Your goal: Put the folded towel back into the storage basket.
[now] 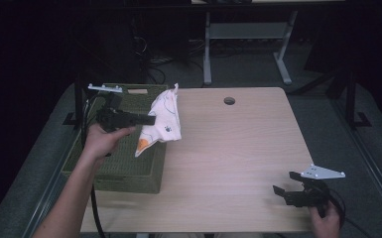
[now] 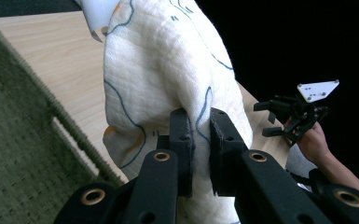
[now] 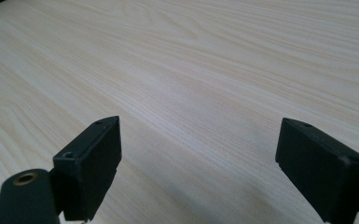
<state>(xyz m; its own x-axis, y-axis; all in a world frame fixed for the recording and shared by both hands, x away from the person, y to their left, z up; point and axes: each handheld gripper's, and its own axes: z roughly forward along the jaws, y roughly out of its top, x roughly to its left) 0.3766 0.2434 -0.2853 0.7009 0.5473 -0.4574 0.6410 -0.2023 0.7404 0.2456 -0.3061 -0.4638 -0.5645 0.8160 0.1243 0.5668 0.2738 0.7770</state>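
Note:
A white cloth [image 1: 164, 122] with blue lines and orange patches hangs in the air over the right rim of the green woven basket [image 1: 124, 171]. My left gripper [image 1: 151, 119] is shut on a fold of it; in the left gripper view the cloth [image 2: 158, 74] drapes over both jaws, pinched at my left gripper [image 2: 200, 126]. My right gripper [image 1: 286, 184] rests low over the table's front right corner, open with nothing between its jaws. Its own view has my right gripper [image 3: 200, 154] over bare light wood, and it appears farther off as the right gripper [image 2: 272, 119] in the left gripper view.
The wooden table [image 1: 238, 158] has a round cable hole [image 1: 229, 100] near its back edge. The basket sits along the table's left side. Beyond the table stand grey desk legs [image 1: 207, 49] on dark carpet.

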